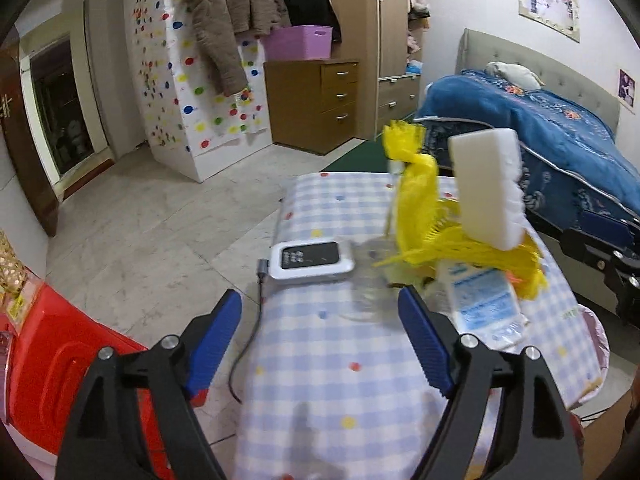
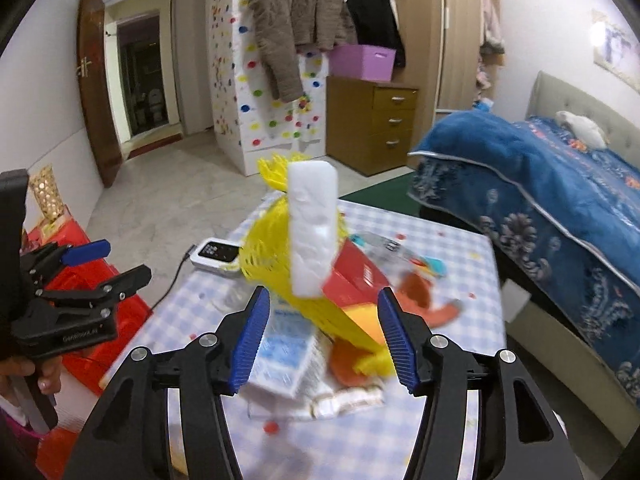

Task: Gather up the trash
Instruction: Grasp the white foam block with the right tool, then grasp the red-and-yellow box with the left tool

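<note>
The trash pile is seen mid-frame on the table, near its left edge. Both the left gripper and right gripper are held apart, empty. Bare floor is noted at left.

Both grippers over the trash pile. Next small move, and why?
Probably ease the right gripper forward onto the yellow mesh bag: its jaws stand open and empty with the bag directly ahead, while the left gripper faces mostly bare tablecloth.

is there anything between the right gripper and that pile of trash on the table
Nothing visible blocks it. The right gripper, jaws open and empty, faces the trash pile directly; the white foam block and yellow mesh bag are the pile's nearest parts.
</note>
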The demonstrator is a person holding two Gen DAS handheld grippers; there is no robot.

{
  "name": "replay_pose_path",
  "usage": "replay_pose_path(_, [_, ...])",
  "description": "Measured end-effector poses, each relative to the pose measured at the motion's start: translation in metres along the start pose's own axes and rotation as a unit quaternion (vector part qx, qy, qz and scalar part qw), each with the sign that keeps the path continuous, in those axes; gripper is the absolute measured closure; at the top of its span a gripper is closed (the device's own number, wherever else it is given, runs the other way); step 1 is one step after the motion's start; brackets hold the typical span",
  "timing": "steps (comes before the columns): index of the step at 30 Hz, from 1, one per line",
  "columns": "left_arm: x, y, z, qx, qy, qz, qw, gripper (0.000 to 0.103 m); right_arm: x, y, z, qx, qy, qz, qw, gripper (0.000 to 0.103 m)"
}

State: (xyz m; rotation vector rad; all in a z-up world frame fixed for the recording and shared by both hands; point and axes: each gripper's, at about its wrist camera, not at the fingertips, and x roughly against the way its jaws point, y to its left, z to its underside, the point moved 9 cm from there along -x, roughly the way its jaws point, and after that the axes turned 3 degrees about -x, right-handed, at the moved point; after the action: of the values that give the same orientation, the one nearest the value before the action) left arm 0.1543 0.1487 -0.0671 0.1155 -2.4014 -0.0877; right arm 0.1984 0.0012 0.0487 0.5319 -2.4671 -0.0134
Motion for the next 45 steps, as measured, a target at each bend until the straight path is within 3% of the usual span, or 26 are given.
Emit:
replay_pose_path(9, [-0.012, 0.012, -0.004, 0.007, 0.005, -0.001, 1.0000, 0.024, -0.051, 0.015, -0.030, 0.002, 0.018, 0.004, 1.000, 0.047])
replay_pose_path(11, [-0.014, 0.009, 0.001, 0.007, 0.011, 0.002, 0.9999, 0.024, -0.058, 0.014, -0.032, 0.001, 0.021, 0.013, 1.000, 0.056])
replay_pose_path(12, [-0.014, 0.007, 0.004, 0.007, 0.014, 0.004, 0.9999, 0.024, -0.058, 0.014, -0.032, -0.002, 0.021, 0.017, 1.000, 0.072])
replay_pose_path(13, [-0.014, 0.007, 0.005, 0.007, 0.016, 0.005, 0.9998, 0.024, -0.057, 0.013, -0.033, -0.006, 0.020, 0.018, 1.000, 0.075])
replay_pose_path(21, [-0.003, -0.011, 0.005, -0.004, 0.015, 0.016, 0.9998, 0.024, 0.013, 0.005, -0.064, -0.038, -0.077, -0.014, 0.996, 0.076])
replay_pose_path(25, [0.006, -0.031, 0.004, -0.015, 0.007, 0.029, 0.9994, 0.021, 0.053, -0.018, -0.069, -0.053, -0.110, -0.002, 0.992, 0.076])
replay_pose_path(36, [0.005, -0.105, -0.016, -0.049, 0.000, 0.090, 0.9948, 0.022, 0.061, -0.093, 0.019, -0.075, -0.055, 0.077, 0.993, 0.075])
replay_pose_path(38, [0.002, -0.120, -0.024, -0.053, -0.003, 0.106, 0.9929, 0.032, 0.060, -0.104, 0.030, -0.082, -0.050, 0.083, 0.992, 0.075])
replay_pose_path(41, [-0.005, -0.146, -0.032, -0.064, -0.001, 0.128, 0.9896, 0.039, 0.058, -0.116, 0.039, -0.093, -0.047, 0.087, 0.991, 0.075])
replay_pose_path(45, [-0.023, -0.173, -0.037, -0.085, 0.014, 0.134, 0.9872, 0.037, 0.057, -0.128, 0.047, -0.104, -0.048, 0.091, 0.989, 0.075])
